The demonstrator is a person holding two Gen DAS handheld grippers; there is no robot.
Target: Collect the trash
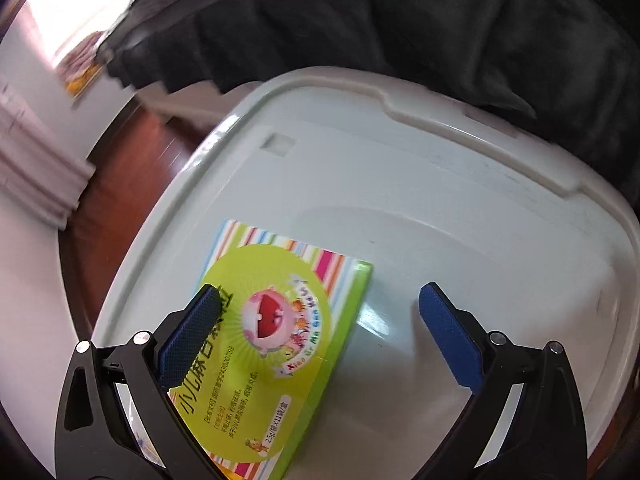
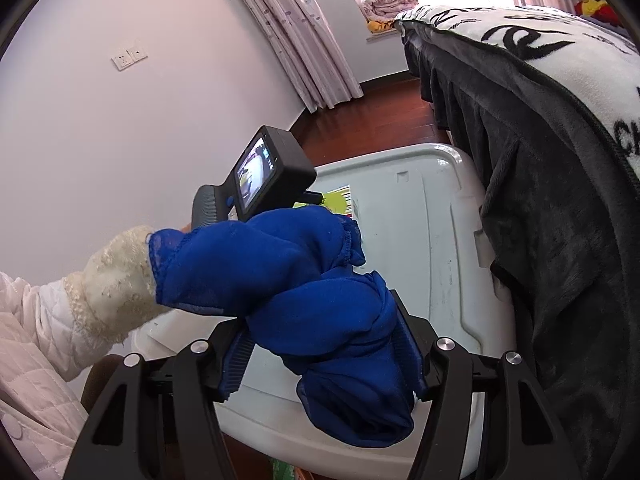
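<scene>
I hold the left gripper (image 1: pixel 320 316) low over the medicine box (image 1: pixel 276 332), which lies flat on the white bin lid (image 1: pixel 440 184) beside the bed (image 2: pixel 540 168). Its fingers (image 1: pixel 448 332) stand apart; one overlaps the box's left edge, the other sits clear to its right. I judge the box off-centre, so I shift left before closing across its narrow width. The right gripper (image 2: pixel 320 356) is clamped on a bundled blue cloth (image 2: pixel 304 280); I keep it raised clear of the lid.
</scene>
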